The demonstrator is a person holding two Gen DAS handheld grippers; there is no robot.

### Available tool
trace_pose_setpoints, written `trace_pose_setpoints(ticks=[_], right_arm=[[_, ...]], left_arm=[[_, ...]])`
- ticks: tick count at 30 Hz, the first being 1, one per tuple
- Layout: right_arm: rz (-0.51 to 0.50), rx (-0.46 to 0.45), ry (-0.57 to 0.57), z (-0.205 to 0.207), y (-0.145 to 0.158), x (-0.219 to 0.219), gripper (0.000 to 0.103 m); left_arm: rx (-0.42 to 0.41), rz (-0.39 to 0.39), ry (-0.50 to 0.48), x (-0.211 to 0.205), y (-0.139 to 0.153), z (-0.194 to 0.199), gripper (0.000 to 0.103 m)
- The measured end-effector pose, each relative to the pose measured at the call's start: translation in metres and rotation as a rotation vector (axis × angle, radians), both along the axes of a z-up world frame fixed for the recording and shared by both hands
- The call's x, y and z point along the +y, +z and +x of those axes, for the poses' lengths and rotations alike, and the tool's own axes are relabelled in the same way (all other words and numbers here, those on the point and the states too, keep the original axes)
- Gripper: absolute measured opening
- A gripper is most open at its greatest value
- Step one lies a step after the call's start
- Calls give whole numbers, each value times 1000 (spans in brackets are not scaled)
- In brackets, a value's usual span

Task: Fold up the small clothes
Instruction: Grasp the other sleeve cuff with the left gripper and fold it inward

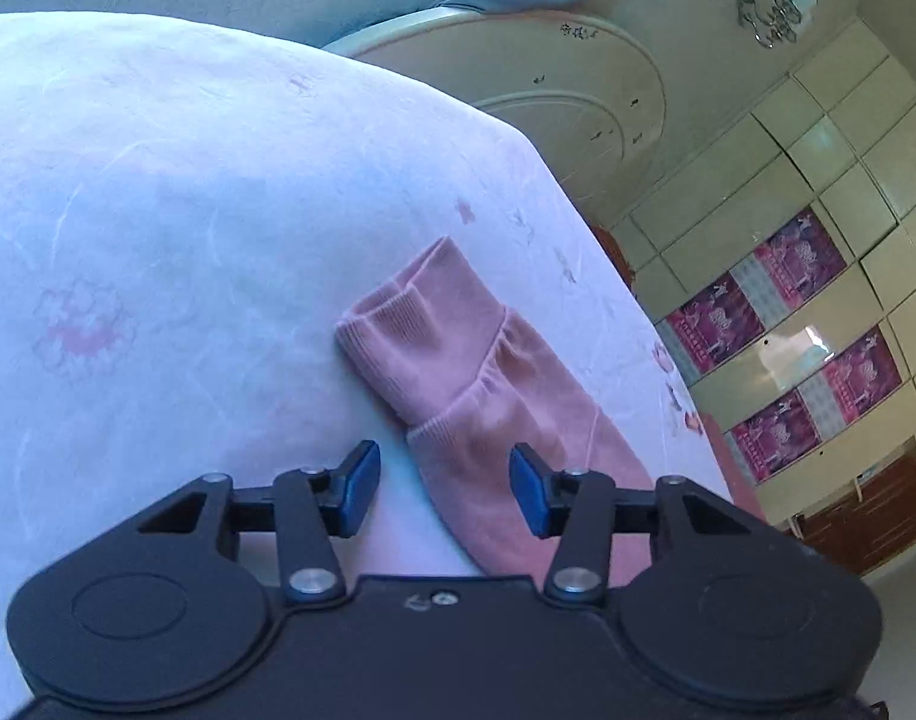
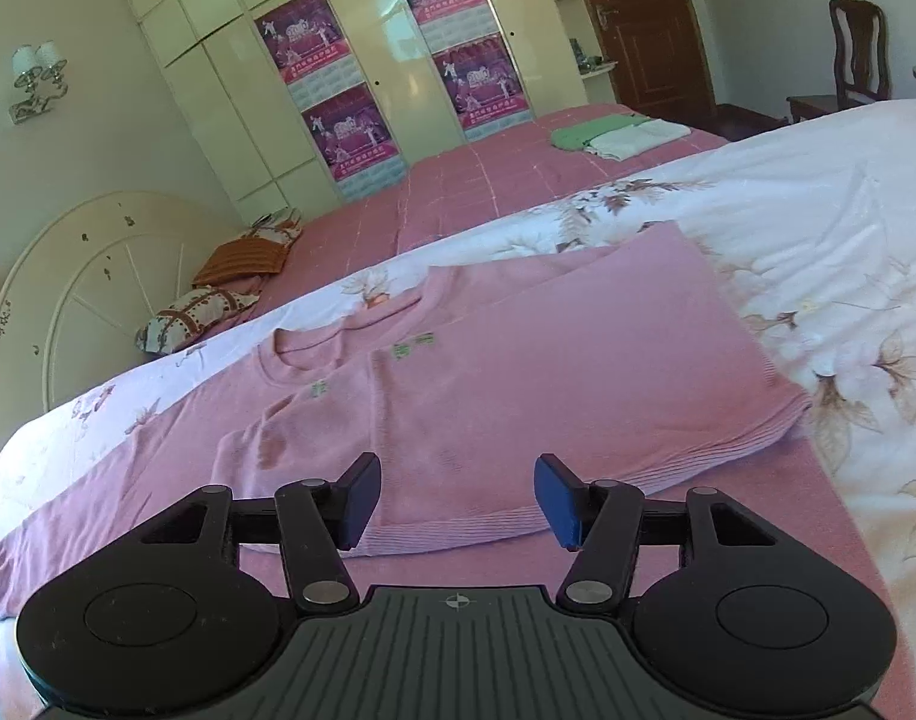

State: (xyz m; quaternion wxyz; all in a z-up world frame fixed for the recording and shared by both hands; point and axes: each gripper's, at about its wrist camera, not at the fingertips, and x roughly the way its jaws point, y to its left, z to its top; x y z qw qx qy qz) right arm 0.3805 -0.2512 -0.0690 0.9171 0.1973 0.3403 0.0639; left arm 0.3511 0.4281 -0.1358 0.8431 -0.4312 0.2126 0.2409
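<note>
A pink sweater (image 2: 517, 372) lies flat on the white floral quilt (image 2: 817, 228), collar toward the headboard, ribbed hem near me. Its far side looks folded over the body. My right gripper (image 2: 456, 495) is open and empty, just above the hem. In the left wrist view one pink sleeve with a ribbed cuff (image 1: 422, 324) lies on the quilt (image 1: 158, 210). My left gripper (image 1: 444, 486) is open and empty, its jaws either side of the sleeve just behind the cuff.
A pink bedspread (image 2: 487, 180) covers the bed beyond the quilt, with folded green and white clothes (image 2: 613, 135) and pillows (image 2: 218, 294) on it. A round headboard (image 2: 98, 276), wardrobe with posters (image 2: 362, 60), door and chair (image 2: 853, 54) stand behind.
</note>
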Motion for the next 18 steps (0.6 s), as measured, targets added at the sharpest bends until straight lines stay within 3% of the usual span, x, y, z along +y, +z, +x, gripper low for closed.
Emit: trace_pose_setpoints(ticks=[5,6,7,9,10,11,14,18], right_arm=[[-22,3,3,9,0,23,57],[-28,7,-6,11,-1,25,57],[-31,16,-21,14,-3,25,57],[-13,72,-72,21,-8,20,57],[1,89,-95,23,-9,15,57],[11,79,-102,23,-8,12,57],[-6,66,-106,19,-6,5,57],[6,86,-135,12,-10,-7,58]], left_arm=[[-33,6,-3,18,-7,20,42],[21,48,-11,19,-5,26,19],[83,88,0,19,0,31,8],[-1,197,-5,5,30,24,8],[9,260,-23,-2,40,27,8],[45,274,-43,-7,42,33,8],[232,219,-53,-2,18,54,8],[147,217,-39,-13,24,50,8]])
